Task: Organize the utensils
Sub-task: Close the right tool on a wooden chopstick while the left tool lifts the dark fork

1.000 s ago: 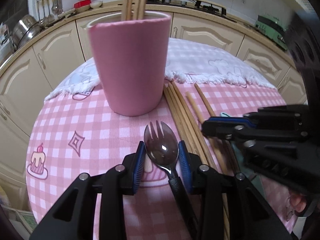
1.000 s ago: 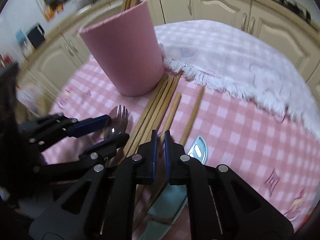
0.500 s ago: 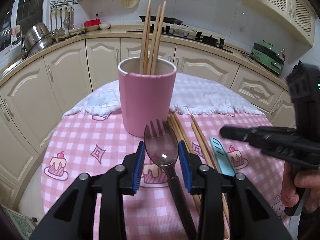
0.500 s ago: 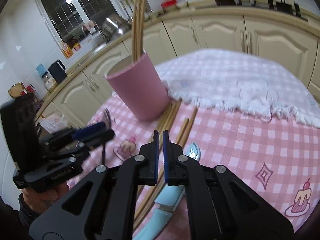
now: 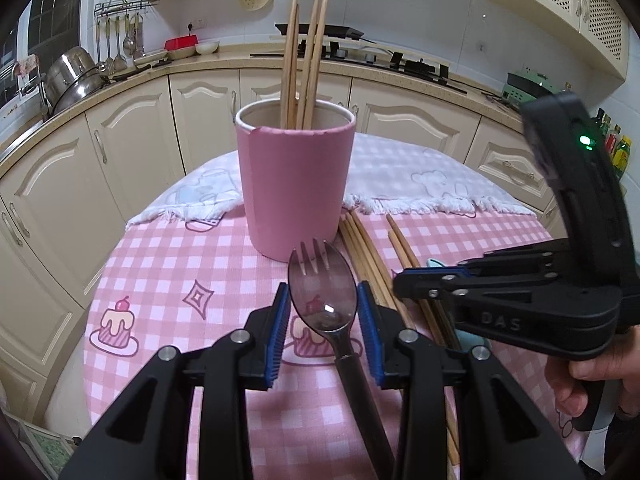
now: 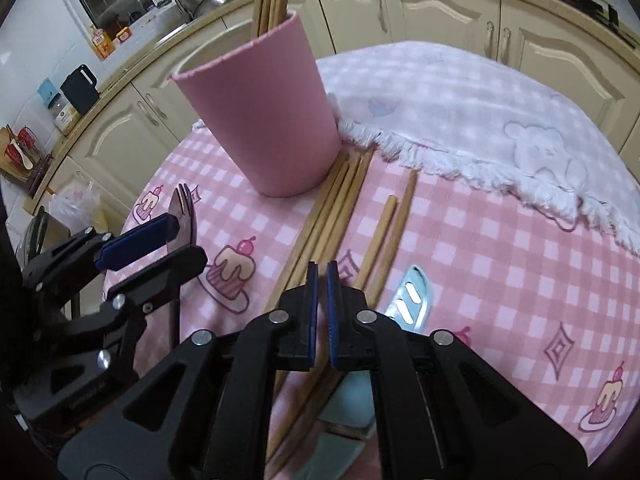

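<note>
My left gripper [image 5: 323,322] is shut on a dark metal spork [image 5: 323,296] with a black handle, held above the table in front of the pink cup [image 5: 295,184]. The cup holds several wooden chopsticks [image 5: 304,60]. More chopsticks [image 6: 340,216] lie on the pink checked cloth right of the cup, beside a light blue utensil [image 6: 412,300]. My right gripper [image 6: 322,308] is shut and empty, low over the loose chopsticks. It shows in the left wrist view [image 5: 404,282]; the left gripper [image 6: 176,236] with the spork [image 6: 184,210] shows in the right wrist view.
A white fringed towel [image 6: 480,120] covers the far half of the round table [image 5: 160,264]. Cream kitchen cabinets [image 5: 120,152] and a counter with pots [image 5: 68,76] curve behind the table.
The left gripper rose and pulled back with the spork, so the cup's rim shows. The right gripper lifted, then came back down over the loose chopsticks.
</note>
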### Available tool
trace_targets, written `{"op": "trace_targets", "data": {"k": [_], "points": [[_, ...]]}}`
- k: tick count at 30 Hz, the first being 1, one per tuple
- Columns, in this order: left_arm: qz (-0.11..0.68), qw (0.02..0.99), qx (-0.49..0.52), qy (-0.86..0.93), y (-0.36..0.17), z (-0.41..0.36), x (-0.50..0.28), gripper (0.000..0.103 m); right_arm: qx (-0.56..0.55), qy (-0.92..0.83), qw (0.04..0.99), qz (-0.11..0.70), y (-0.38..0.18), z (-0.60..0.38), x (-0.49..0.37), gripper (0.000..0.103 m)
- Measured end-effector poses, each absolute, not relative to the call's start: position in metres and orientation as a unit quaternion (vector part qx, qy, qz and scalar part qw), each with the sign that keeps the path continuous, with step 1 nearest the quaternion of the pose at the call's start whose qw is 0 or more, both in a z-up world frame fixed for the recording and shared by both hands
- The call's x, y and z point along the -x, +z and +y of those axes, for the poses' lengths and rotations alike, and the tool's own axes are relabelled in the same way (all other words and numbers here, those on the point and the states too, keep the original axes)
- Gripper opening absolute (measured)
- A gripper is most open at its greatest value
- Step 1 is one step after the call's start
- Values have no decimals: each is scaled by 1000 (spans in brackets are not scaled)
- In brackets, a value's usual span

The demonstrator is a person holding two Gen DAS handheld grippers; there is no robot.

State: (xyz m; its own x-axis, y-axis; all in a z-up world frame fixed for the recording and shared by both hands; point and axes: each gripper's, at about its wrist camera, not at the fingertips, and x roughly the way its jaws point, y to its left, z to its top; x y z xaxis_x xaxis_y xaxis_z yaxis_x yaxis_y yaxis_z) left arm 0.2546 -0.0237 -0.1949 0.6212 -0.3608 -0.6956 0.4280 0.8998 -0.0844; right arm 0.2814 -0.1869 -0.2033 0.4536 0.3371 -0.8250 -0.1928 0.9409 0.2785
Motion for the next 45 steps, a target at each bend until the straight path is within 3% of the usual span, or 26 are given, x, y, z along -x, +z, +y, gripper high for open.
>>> {"op": "trace_targets", "data": {"k": [2,4,12,22,28,36,45], "points": [[377,899,-43,-220,-195,-23,-255,33,-70,149,848,503,-205,-184,-284,33],[378,898,-41,-221,-197,-22,-255,33,-65,142,848,507,-206,-179,-284,39],[379,897,-30,-226,-201,-12,-259,33,-58,122,850,508,-207,-184,-283,23],[375,896,-26,-235,-201,-8,-260,33,-2,92,852,516,-206,-166,-289,22],[377,897,-21,-231,-199,-7,-262,33,37,75,853,515,-205,-157,-299,12],[365,903,-22,-227,-190,-4,-257,33,-74,135,875,460,-196,-188,-270,9],[319,921,-13,-222,-159,3,-247,33,-153,187,911,336,-154,-221,-234,8]]}}
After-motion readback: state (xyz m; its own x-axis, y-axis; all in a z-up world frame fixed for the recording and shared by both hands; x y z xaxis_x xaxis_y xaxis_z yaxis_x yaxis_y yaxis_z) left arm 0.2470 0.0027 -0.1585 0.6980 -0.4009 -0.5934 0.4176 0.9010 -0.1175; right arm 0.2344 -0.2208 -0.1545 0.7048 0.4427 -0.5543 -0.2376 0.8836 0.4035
